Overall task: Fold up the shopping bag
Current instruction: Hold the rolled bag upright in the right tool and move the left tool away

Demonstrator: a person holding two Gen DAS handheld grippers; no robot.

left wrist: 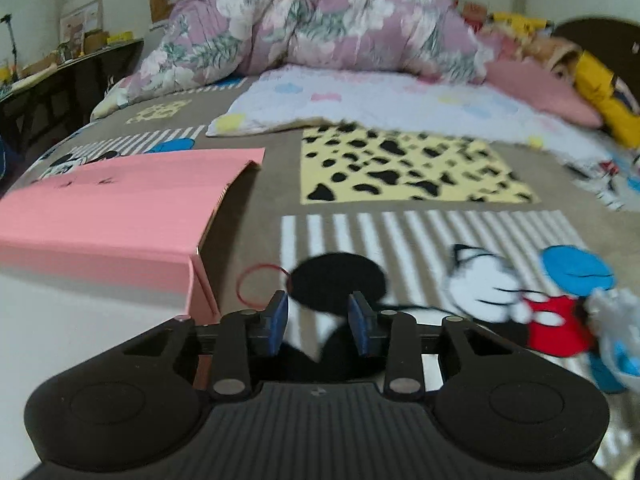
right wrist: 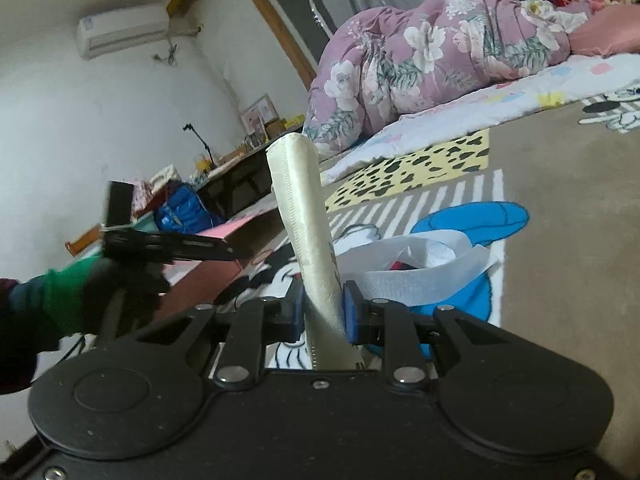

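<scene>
A cream shopping bag (right wrist: 298, 200), folded into a narrow strip, stands upright between the blue pads of my right gripper (right wrist: 323, 312), which is shut on its lower part. Its white handles (right wrist: 420, 268) loop out to the right over the cartoon bedspread (right wrist: 560, 240). In the left wrist view a blurred piece of the white bag (left wrist: 616, 316) shows at the far right edge. My left gripper (left wrist: 318, 300) hovers over the bedspread with its pads apart and nothing between them. From the right wrist view the left gripper (right wrist: 224, 251) sits off to the left, held by a gloved hand (right wrist: 72, 296).
A pink flat box (left wrist: 120, 208) lies on the bed left of the left gripper, with a thin red loop (left wrist: 256, 284) beside it. A floral quilt (left wrist: 304, 20) and a white pad (left wrist: 380, 100) fill the far side. A dark desk (left wrist: 60, 80) stands at the left.
</scene>
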